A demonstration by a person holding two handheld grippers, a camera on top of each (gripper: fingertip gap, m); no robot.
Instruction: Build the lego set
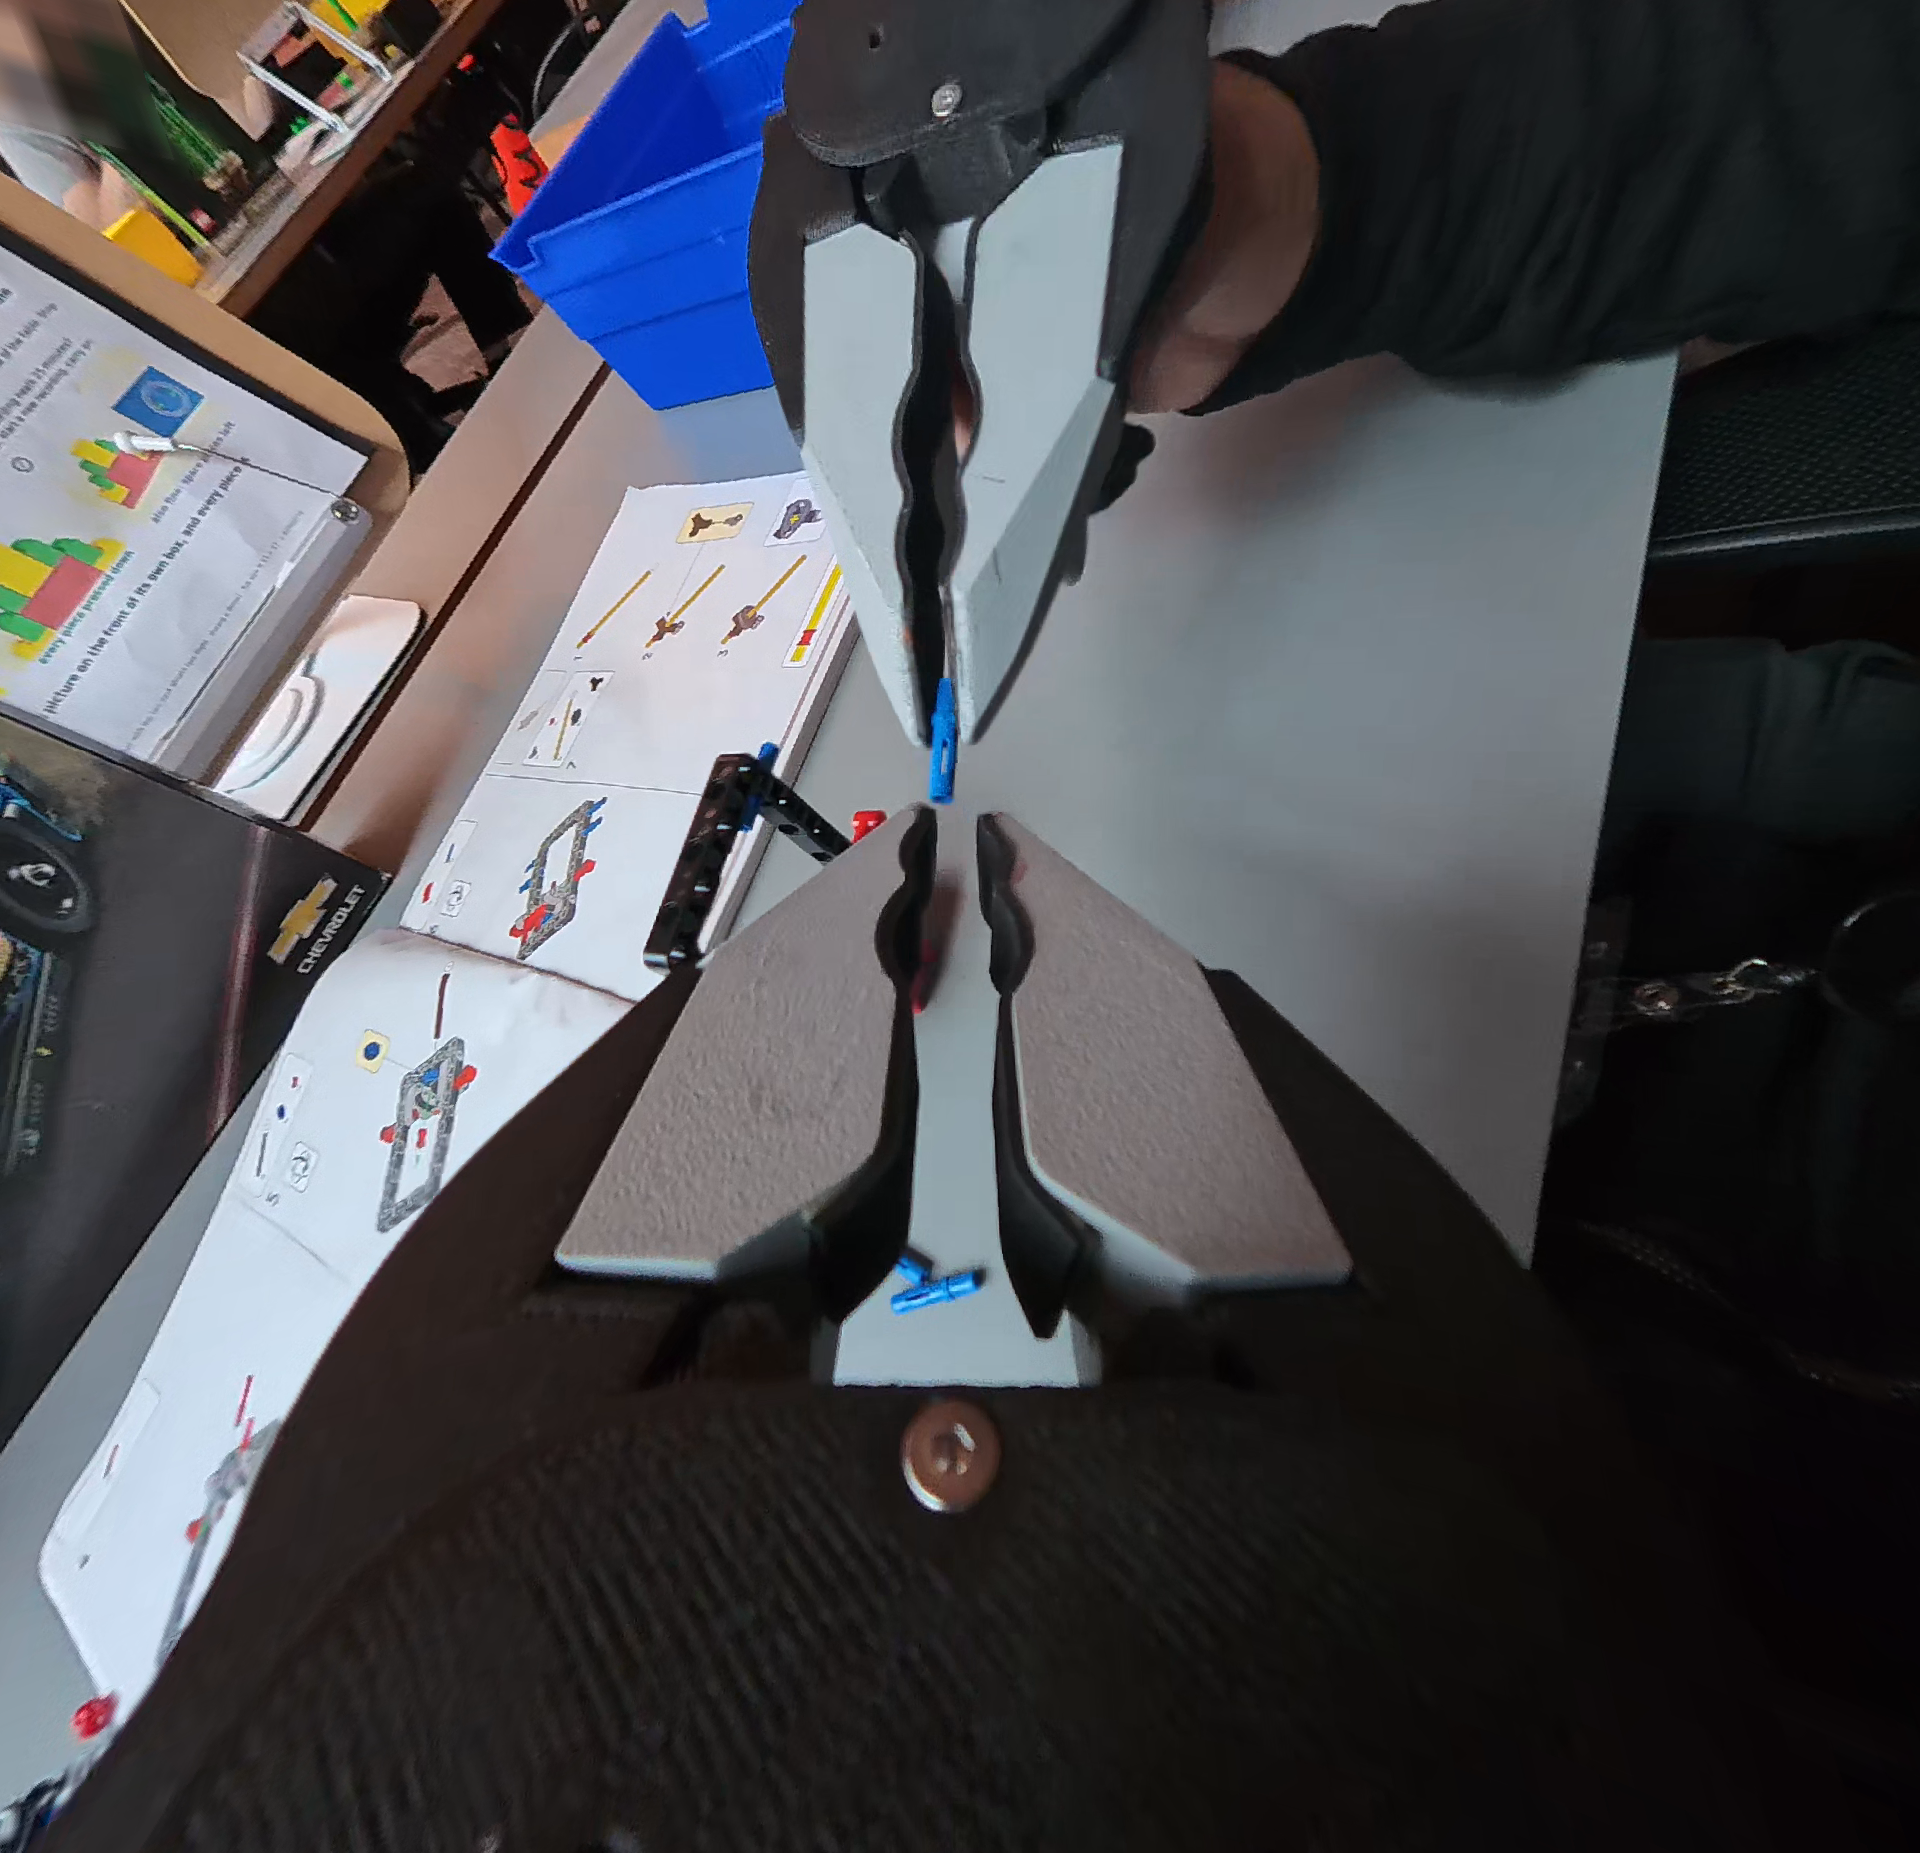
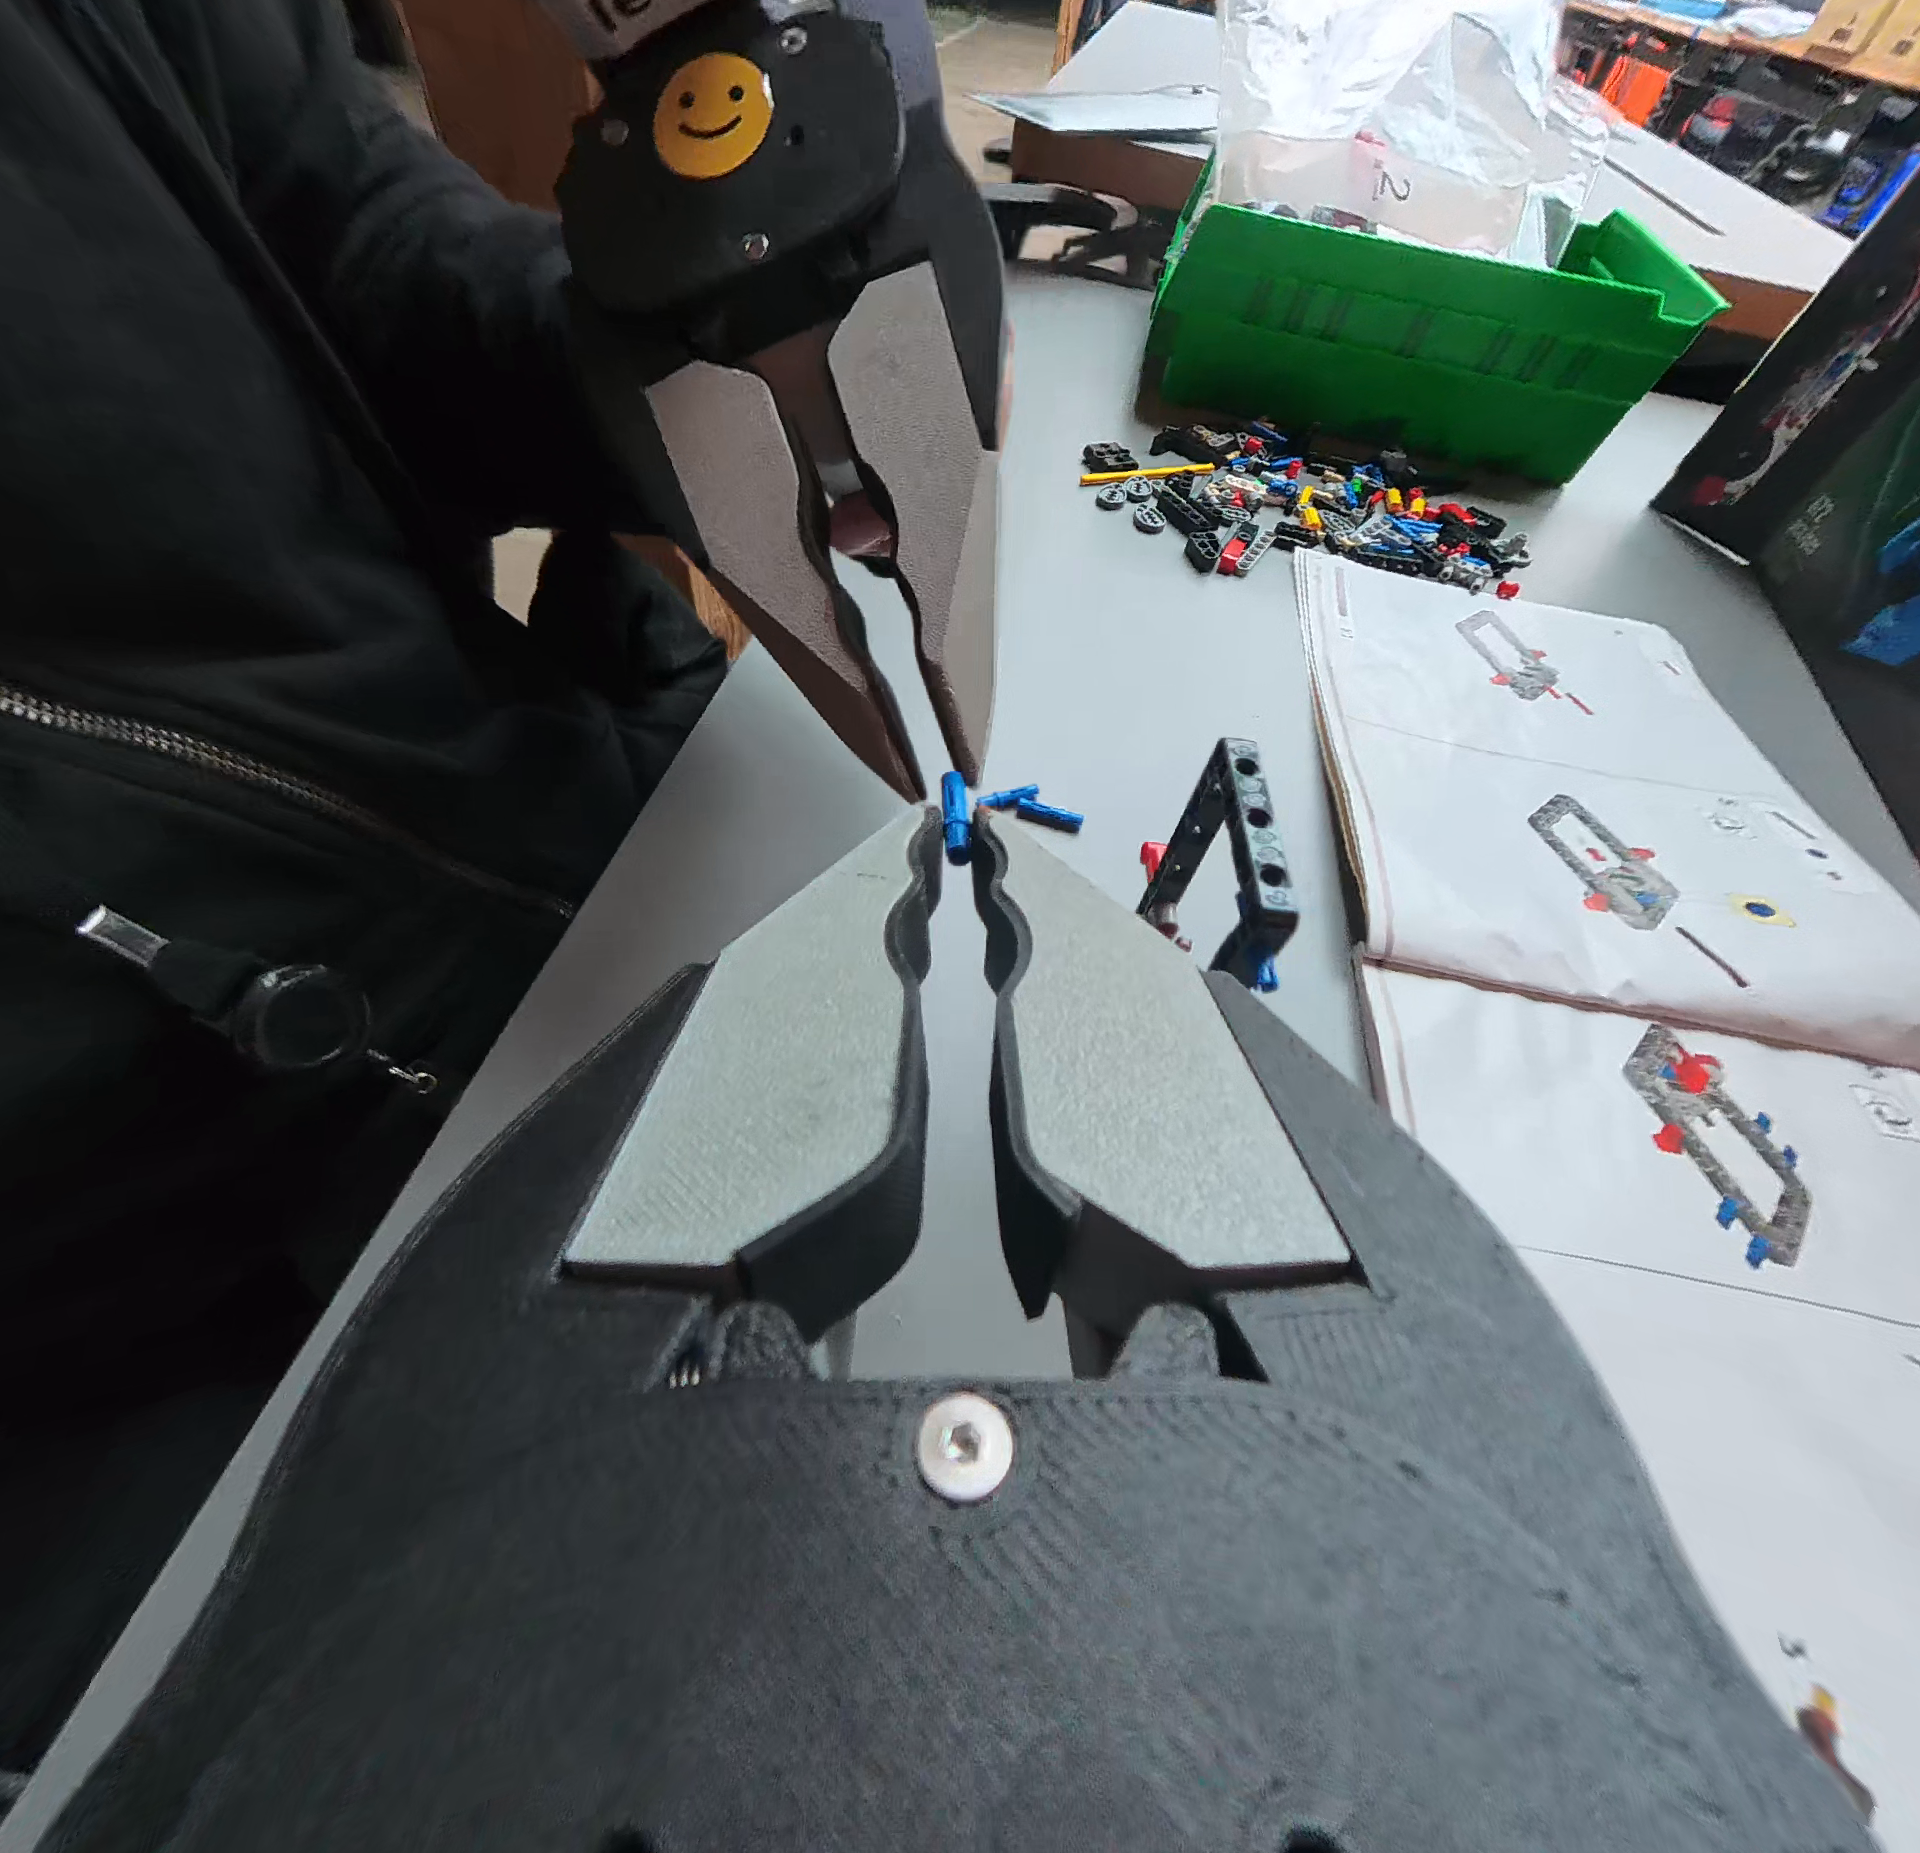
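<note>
My right gripper (image 2: 956, 824) is shut on a small blue pin (image 2: 954, 835) and holds it by one end above the grey table (image 2: 1091, 660). In the left wrist view the right gripper (image 1: 943, 731) comes in from the top with the blue pin (image 1: 942, 764) sticking out of its tips. My left gripper (image 1: 956, 818) is slightly open and empty, tip to tip with the right one, just short of the pin's free end. A black beam frame (image 2: 1252, 847) with red and blue pins stands on the table beside both grippers; it also shows in the left wrist view (image 1: 727, 847).
Two loose blue pins (image 2: 1029, 806) lie under the grippers. An open instruction booklet (image 2: 1558, 816) lies beside the frame. A pile of loose parts (image 2: 1299, 515) sits before a green bin (image 2: 1403, 349). A blue bin (image 1: 665, 224) and the set's box (image 1: 125, 972) stand nearby. The tips of both grippers are at nearly the same place.
</note>
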